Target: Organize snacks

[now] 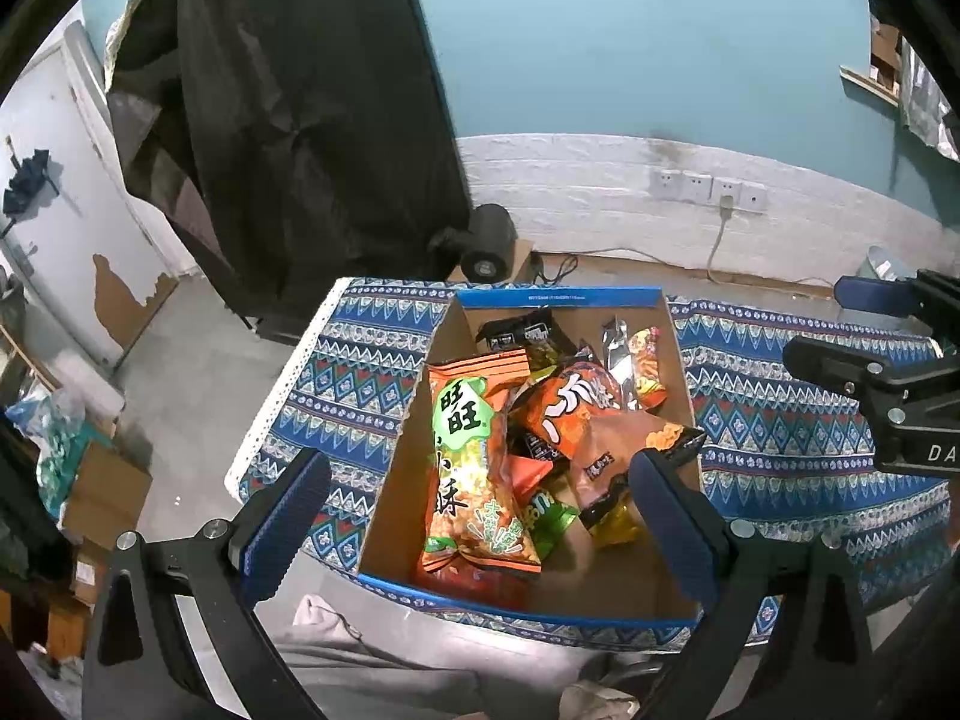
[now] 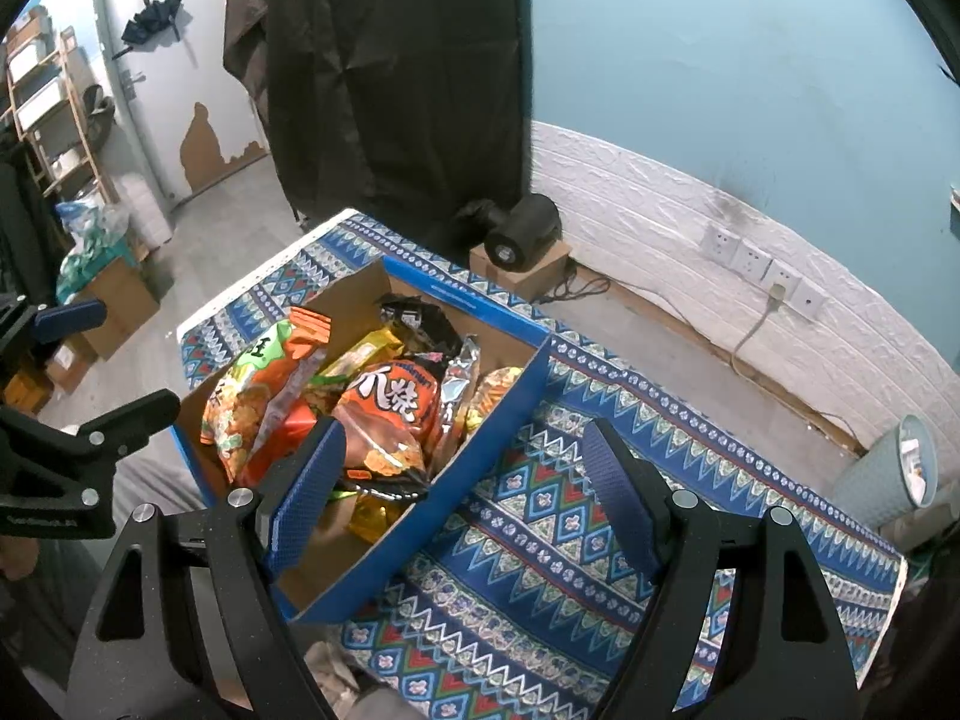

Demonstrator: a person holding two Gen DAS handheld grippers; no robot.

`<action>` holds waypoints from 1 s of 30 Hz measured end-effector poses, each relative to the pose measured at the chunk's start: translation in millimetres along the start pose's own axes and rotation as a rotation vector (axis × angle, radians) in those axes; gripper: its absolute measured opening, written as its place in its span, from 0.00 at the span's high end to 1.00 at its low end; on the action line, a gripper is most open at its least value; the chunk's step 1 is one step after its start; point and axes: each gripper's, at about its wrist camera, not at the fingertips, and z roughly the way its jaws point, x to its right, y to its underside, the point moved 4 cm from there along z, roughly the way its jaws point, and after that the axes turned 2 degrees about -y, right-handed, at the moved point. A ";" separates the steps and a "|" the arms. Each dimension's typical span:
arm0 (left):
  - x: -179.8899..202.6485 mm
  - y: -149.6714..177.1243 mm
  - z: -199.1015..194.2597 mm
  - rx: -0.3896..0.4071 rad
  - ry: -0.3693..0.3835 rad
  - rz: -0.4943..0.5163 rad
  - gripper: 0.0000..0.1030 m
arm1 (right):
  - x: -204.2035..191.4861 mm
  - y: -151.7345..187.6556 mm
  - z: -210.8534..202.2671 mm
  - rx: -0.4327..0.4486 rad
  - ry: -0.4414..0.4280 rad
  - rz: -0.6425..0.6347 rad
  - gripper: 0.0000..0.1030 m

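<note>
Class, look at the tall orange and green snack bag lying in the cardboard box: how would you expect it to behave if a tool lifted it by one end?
The tall orange and green snack bag looks puffed, so probably light for its size. Its glossy film may slip between pads. Held by the crimped top, it would likely sag and swing, and its contents seem crushable.

Left wrist view above box's [image 1: 543, 300] near-left, facing the wall, right wrist view at its right, 2 views sharing box, patterned cloth [image 2: 540, 516]

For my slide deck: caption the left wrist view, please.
Open left gripper hovers above a cardboard box of snack bags on a patterned tablecloth.
</note>
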 end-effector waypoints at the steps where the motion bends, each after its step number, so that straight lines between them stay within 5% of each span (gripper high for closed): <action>1: 0.7 0.1 -0.2 0.000 0.002 0.002 0.02 | -0.1 0.1 -0.3 0.000 -0.001 -0.002 0.22; 30: 2.9 0.0 -3.8 -0.007 0.021 0.001 0.02 | -0.3 0.7 -1.7 -0.002 -0.003 -0.010 0.22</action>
